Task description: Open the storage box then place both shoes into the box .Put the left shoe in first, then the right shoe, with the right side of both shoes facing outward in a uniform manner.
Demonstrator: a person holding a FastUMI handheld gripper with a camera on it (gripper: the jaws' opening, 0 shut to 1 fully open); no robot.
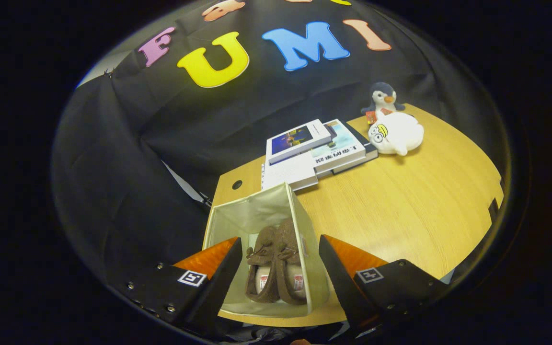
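The tool (pixel 280 251) hangs with its fingers spread wide and gripping nothing, low in the frame. Between the fingers sits the pale storage box (pixel 257 215), lid off, on the near edge of the wooden desk (pixel 400 206). Both brown shoes (pixel 276 263) lie side by side inside it. Toward the upper right, a stack of books (pixel 314 151) lies beside a white plush toy (pixel 396 134) and a penguin toy (pixel 382 98).

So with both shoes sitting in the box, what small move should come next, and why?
Probably just lift the gripper straight up and back from the storage box. Both brown shoes already lie side by side inside it, and the jaws stand open with nothing held, so placing looks finished.
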